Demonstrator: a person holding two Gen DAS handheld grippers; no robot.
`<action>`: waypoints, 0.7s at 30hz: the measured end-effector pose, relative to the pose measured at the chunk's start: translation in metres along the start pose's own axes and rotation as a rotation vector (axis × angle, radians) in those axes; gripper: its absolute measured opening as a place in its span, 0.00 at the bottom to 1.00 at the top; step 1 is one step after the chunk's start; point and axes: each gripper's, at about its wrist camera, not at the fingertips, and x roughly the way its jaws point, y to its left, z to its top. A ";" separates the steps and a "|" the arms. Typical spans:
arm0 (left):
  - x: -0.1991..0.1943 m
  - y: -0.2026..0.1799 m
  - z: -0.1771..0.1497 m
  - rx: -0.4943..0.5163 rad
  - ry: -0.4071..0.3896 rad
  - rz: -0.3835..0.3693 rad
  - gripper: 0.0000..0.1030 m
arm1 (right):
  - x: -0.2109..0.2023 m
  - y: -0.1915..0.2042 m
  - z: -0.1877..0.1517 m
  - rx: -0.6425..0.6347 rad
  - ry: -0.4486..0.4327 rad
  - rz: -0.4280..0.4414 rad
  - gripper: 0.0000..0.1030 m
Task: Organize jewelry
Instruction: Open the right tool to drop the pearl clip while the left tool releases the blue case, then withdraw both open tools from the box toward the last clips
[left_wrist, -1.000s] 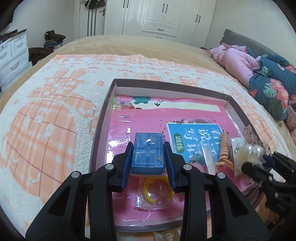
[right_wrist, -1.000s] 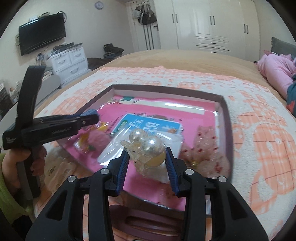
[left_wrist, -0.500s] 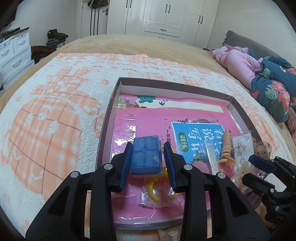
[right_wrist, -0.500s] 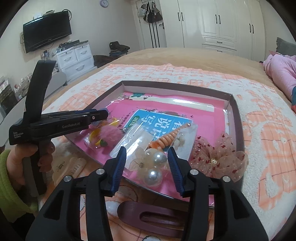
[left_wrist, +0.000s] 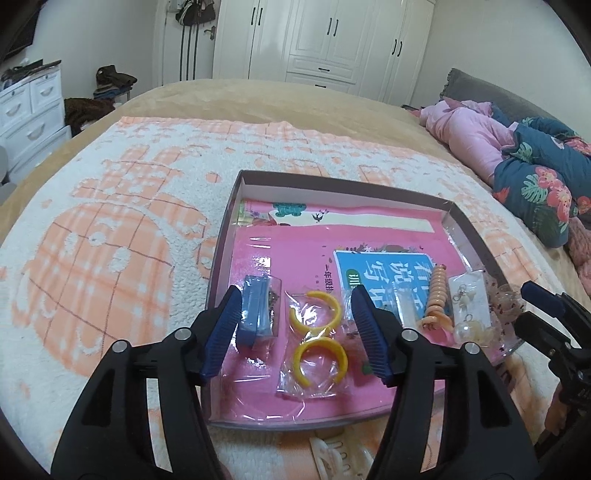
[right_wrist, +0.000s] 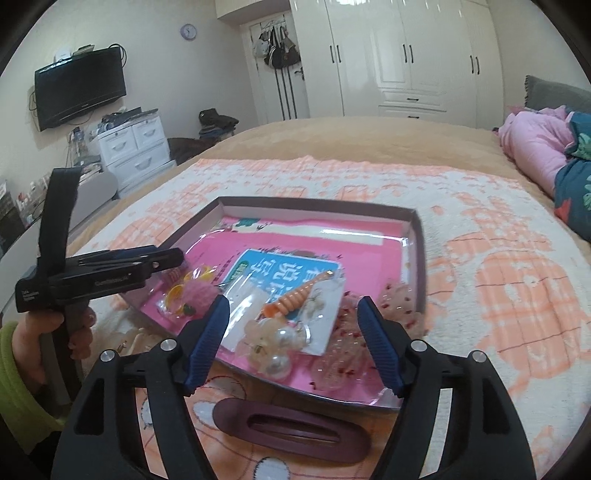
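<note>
A shallow brown tray (left_wrist: 236, 206) with a pink book inside lies on the bed. My left gripper (left_wrist: 295, 317) is open above its near left part; the blue box (left_wrist: 255, 314) lies in the tray by the left finger, next to bagged yellow hoops (left_wrist: 317, 343). An orange spiral clip (left_wrist: 436, 299) and an earring bag (left_wrist: 467, 295) lie further right. My right gripper (right_wrist: 291, 325) is open and empty over the tray's near edge (right_wrist: 417, 258). The pearl hair piece (right_wrist: 277, 347) lies in the tray between its fingers, beside the orange clip (right_wrist: 295, 295).
A dark maroon hair clip (right_wrist: 291, 428) lies on the blanket in front of the tray. A cream claw clip (left_wrist: 340, 458) lies near the tray's front edge. A sheer beaded bow (right_wrist: 399, 306) sits at the tray's right side. Bedding is piled far right (left_wrist: 535, 177).
Both grippers have opened and drawn back. The left let go of the blue box, and the right let go of the pearl hair piece; both now rest in the tray.
</note>
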 end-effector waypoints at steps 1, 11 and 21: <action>-0.002 0.000 0.000 -0.001 -0.004 0.000 0.55 | -0.002 -0.001 0.000 0.003 -0.003 -0.003 0.68; -0.026 -0.005 -0.001 -0.005 -0.043 -0.010 0.69 | -0.020 -0.005 -0.003 0.021 -0.031 -0.018 0.68; -0.049 -0.011 -0.013 -0.003 -0.070 -0.035 0.88 | -0.040 -0.003 -0.007 0.032 -0.059 -0.032 0.68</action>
